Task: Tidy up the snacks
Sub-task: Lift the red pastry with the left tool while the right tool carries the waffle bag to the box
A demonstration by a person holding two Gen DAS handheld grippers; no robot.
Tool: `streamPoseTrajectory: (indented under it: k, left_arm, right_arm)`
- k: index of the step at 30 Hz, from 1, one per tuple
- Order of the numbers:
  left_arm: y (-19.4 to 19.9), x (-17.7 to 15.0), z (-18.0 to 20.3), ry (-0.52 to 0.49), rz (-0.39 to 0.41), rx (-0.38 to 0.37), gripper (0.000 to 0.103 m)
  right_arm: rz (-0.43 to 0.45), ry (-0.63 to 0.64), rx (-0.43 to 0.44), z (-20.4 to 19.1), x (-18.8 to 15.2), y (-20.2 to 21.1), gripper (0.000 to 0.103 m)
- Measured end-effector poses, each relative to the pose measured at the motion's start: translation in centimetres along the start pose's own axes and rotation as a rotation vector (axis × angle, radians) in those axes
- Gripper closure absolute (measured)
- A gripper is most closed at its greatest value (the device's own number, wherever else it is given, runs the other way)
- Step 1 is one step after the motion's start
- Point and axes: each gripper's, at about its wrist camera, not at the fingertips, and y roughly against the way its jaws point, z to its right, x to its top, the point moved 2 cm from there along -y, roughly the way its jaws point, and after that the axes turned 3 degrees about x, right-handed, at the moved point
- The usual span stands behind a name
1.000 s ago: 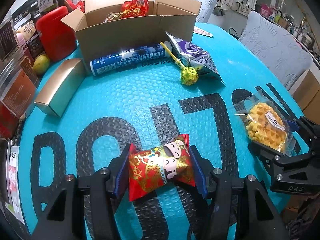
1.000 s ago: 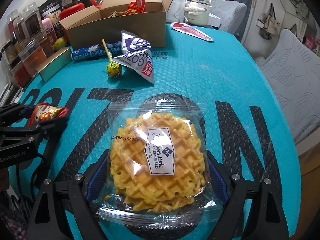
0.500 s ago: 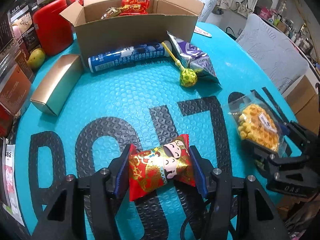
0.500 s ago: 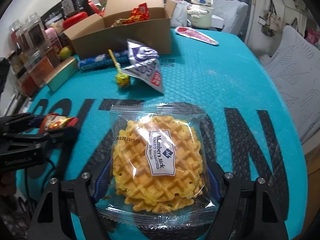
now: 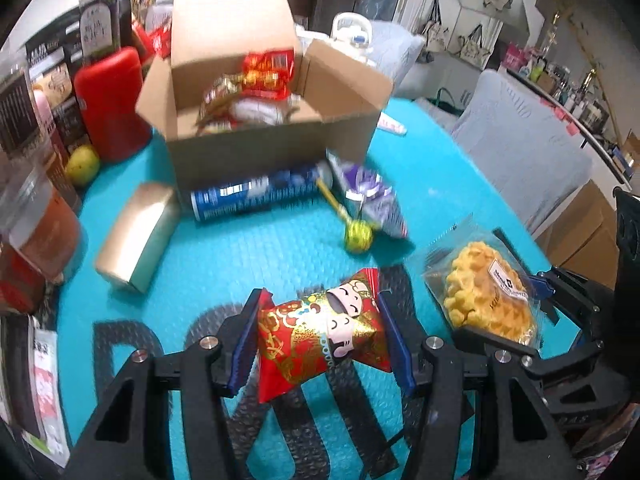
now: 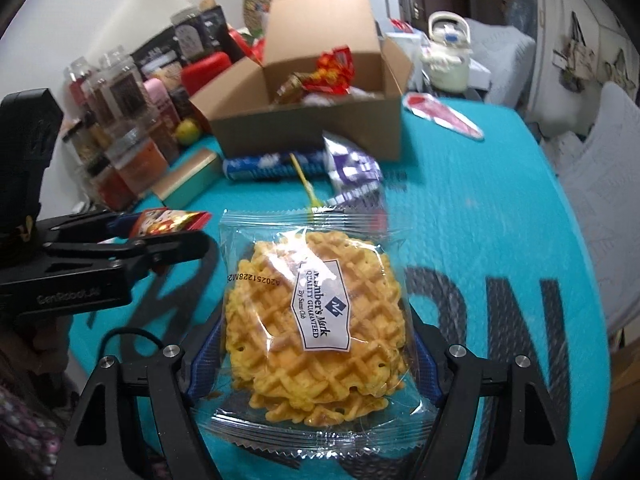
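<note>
Right wrist: tool [image 6: 316, 344] grips clear-wrapped golden waffle pack [image 6: 316, 332], white label.

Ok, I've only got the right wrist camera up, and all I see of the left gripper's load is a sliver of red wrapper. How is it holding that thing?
Observer: The left gripper is shut on the red packet, which spans crosswise between the two blue pads. Its cartoon-face print is turned up toward the camera.
Operator: Good. The lollipop's stick disappears behind my waffle pack. Where is its head?
Observer: The lollipop has a yellow-green head. It lies on the teal mat, right beside the lower corner of the purple bag, with the stick pointing back toward the cardboard box.
</note>
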Motion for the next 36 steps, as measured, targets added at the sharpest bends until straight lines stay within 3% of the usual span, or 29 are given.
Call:
streamPoseTrajectory:
  k: [19, 29, 36]
  left_arm:
    - [5.6, 10.8, -0.6, -0.029, 0.342, -0.019, 0.048]
    - [5.7, 16.4, -2.0, 0.008, 0.486, -0.027, 0.048]
    - [3.9, 20.5, -3.8, 0.060, 0.527, -0.020, 0.048]
  right_arm:
    - [0.214, 0.105, 0.041, -0.6, 11.5, 3.9, 0.025]
    - [0.298, 0.153, 0.005, 0.4, 17.4, 4.1, 0.025]
    - [0.329, 0.173, 0.015, 0.9, 21.1, 2.0, 0.025]
